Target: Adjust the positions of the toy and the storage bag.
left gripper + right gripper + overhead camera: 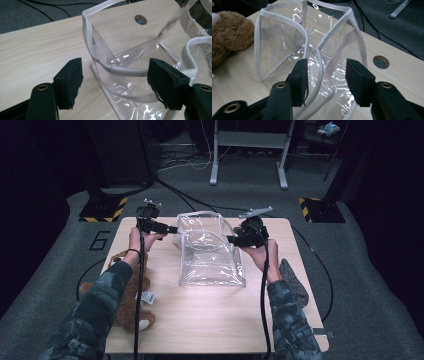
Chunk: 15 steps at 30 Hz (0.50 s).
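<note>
Scene: clear plastic bag (pixel 210 251) stands mid-counter (pixel 200 320) | Left hand-held gripper (pixel 172 229): jaws apart, empty, at the bag's rim | Right hand-held gripper (pixel 231 239): jaws half open, straddling the opposite rim without pinching, apparently to spread the mouth | Teddy bear (pixel 125 290) waits nearby.

Each forearm is covered by a long sleeve (pixel 107 292) in a dark grey-green camouflage pattern, and a thin dark band circles the wrist of the left hand (pixel 135 239). The left gripper (pixel 115 85) and right gripper (pixel 326 81) are matte black, each with two blocky rectangular jaws with rough-edged pads, mounted on arms with brass-coloured screw eyelets. A black cable (pixel 139 295) trails from each gripper toward the near table edge, and a grey three-cornered plate (pixel 255 212) sits on top of each.
</note>
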Tool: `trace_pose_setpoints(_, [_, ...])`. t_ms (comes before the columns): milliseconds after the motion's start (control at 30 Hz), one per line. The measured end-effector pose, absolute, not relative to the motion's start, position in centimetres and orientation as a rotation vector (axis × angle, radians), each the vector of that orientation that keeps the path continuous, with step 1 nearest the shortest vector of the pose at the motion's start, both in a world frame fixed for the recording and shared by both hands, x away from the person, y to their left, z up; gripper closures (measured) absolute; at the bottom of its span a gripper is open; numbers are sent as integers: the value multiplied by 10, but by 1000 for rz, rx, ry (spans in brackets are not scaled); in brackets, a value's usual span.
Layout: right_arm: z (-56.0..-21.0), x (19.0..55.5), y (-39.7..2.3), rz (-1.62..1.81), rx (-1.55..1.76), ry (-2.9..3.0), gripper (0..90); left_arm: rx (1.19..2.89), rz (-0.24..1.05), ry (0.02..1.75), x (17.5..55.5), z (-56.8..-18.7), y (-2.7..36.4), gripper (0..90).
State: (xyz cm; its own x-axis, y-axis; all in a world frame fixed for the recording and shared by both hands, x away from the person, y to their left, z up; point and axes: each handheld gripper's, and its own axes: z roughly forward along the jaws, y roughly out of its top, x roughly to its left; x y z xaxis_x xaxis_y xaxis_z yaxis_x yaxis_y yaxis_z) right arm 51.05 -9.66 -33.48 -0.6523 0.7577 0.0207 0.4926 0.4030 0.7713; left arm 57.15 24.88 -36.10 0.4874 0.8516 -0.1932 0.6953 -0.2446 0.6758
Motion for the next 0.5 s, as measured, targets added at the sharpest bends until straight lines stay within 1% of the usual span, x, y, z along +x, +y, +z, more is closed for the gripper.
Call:
trace_pose_setpoints(67, [-335, 518, -88, 1077, 1094, 2342, 562, 2017, 261, 1302, 574, -362, 248, 287])
trace_pose_setpoints(133, [-336, 524, -83, 1065, 1116, 2339, 579, 2026, 281, 1305, 575, -361, 247, 293])
trace_pose_setpoints(233, [-340, 532, -77, 1030, 1141, 2369, 590, 2024, 239, 1321, 578, -363, 247, 314])
trace_pose_setpoints(267, [-343, 534, -75, 1003, 1139, 2383, 604, 2023, 221, 1319, 579, -364, 247, 328])
trace_pose_setpoints(333, [-348, 536, -72, 971, 1156, 2393, 675, 2032, 208, 1325, 580, -366, 245, 369])
trace_pose_setpoints(400, [-352, 536, -72, 993, 1152, 2395, 755, 2037, 206, 1323, 579, -368, 244, 477])
trace_pose_setpoints(433, [-353, 536, -73, 996, 1149, 2391, 790, 2051, 221, 1315, 578, -369, 243, 504])
trace_pose_setpoints(467, [-353, 535, -74, 997, 1154, 2388, 817, 2086, 215, 1302, 578, -369, 242, 594])
trace_pose_setpoints(500, [-353, 534, -75, 995, 1150, 2381, 840, 2102, 221, 1300, 578, -371, 241, 633])
